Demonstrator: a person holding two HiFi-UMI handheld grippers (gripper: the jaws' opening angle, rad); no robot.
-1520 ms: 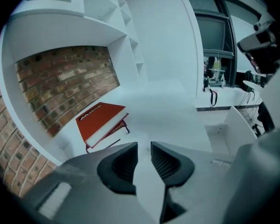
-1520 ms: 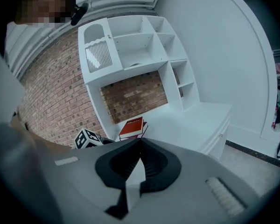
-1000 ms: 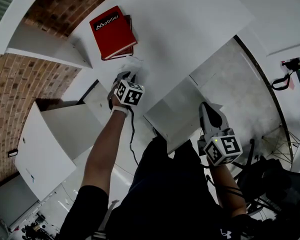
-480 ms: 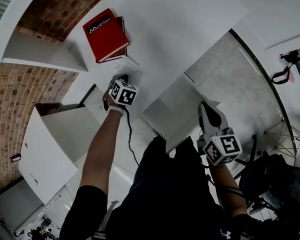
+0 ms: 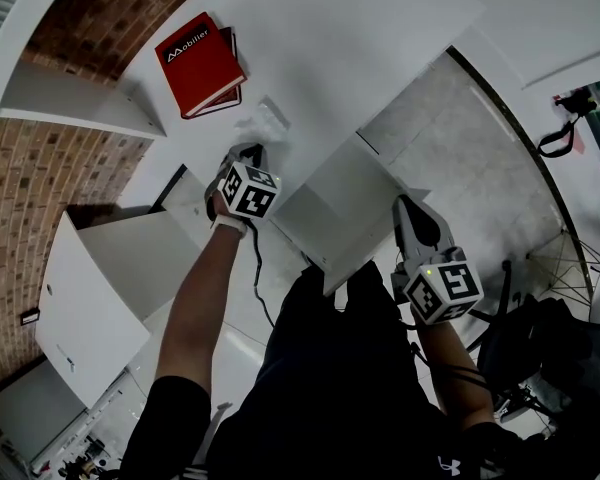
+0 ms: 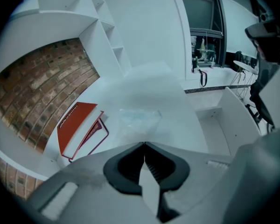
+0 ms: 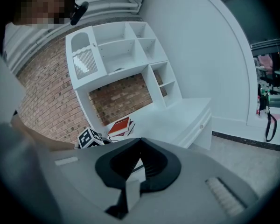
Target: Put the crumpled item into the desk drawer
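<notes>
Crumpled clear plastic [image 6: 139,120], smooth white desk [image 6: 177,101], flat red book [image 6: 74,127]

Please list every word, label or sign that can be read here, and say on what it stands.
"Mobilier": white print on the cover of the red book, on the white desk.
In the left gripper view that print is too blurred to read.
The cubes on the left gripper and right gripper carry only square markers, no words.
</notes>
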